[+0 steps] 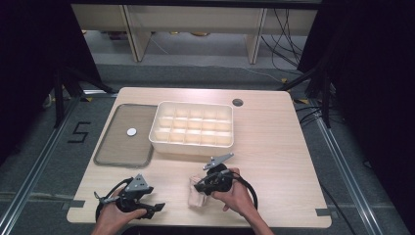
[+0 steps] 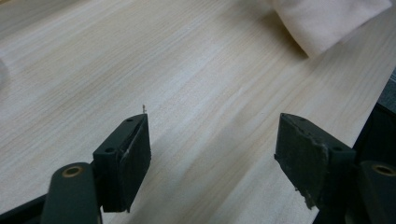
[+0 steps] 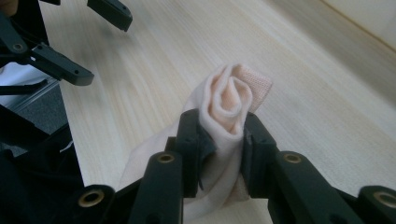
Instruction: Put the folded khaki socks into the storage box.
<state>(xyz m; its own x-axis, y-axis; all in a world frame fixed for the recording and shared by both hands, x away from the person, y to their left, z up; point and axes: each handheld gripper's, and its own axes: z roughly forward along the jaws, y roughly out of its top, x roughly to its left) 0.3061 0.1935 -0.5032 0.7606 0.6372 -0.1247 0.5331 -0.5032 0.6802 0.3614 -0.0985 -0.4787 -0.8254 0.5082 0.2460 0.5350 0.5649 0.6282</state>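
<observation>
Gripping a rolled pale-pink cloth (image 3: 226, 107), the right gripper (image 3: 223, 140) had both pads pressed against the sides of the roll, near the front edge of the table (image 1: 274, 147). The cloth looked like a sock or similar knit item, though its exact kind could not be told. It appeared light and soft, and likely to compress and unroll if the hold slackened. The loose tail hanging below the jaws would probably drag or snag. A hold across the middle of the roll, where the layers were thickest, seemed the most secure; the ribbed end above the jaws would give less purchase.

The left gripper (image 1: 155, 208) rested at the front left corner of the table with its jaws wide apart and nothing between them, only bare wood grain beneath.

The table was light wood, smooth and level. A white divider box (image 1: 193, 128) with many empty compartments stood at its centre rear, and a grey tray (image 1: 122, 147) carrying a small white disc (image 1: 131, 131) lay just left of it. Grey flooring, black curtains and pale furniture legs surrounded the table.
</observation>
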